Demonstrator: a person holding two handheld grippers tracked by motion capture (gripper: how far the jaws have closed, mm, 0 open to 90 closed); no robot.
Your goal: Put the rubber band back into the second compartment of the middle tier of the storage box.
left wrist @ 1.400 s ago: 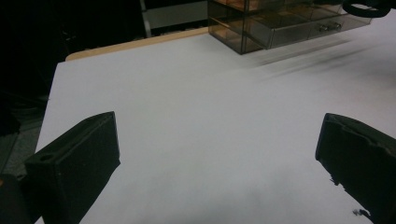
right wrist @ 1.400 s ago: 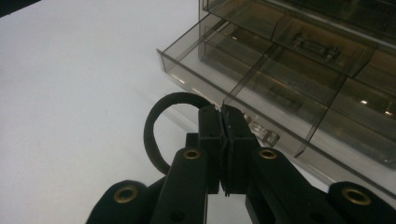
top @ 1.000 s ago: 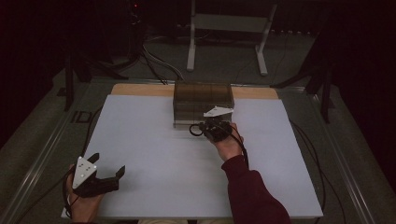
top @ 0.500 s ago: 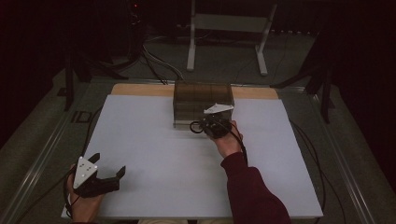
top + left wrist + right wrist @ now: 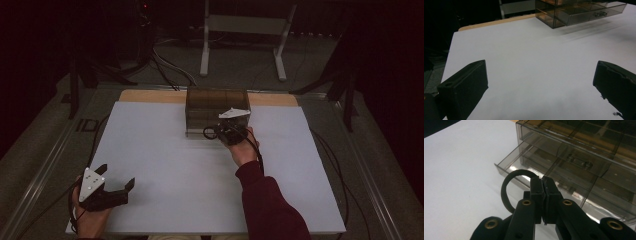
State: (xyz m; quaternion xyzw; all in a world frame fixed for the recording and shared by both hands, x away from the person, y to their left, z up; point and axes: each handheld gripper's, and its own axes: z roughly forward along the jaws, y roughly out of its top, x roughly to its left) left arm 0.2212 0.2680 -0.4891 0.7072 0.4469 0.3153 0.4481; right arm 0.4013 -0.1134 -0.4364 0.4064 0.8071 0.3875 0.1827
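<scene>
A smoky clear drawer unit [image 5: 216, 102] stands at the far middle of the white table [image 5: 165, 150]. In the right gripper view its lowest drawer [image 5: 524, 157] is pulled out, and a closed drawer above it carries a small handle [image 5: 580, 162]. My right gripper [image 5: 220, 131] [image 5: 542, 180] is at the front of the unit, shut on a black rubber ring [image 5: 506, 190] [image 5: 210, 133]. The ring's loop sticks out to the left, just before the open drawer. My left gripper [image 5: 117, 176] [image 5: 541, 65] is open and holds nothing, low over the near left corner.
A wooden strip [image 5: 150, 96] runs along the table's far edge, behind the unit. Beyond it a white stand [image 5: 245, 30] and cables lie on the dark floor. A metal rail [image 5: 45, 165] borders the table's left side.
My right gripper has moved slightly toward the drawer unit with the ring in it. The left gripper has stayed where it was.
</scene>
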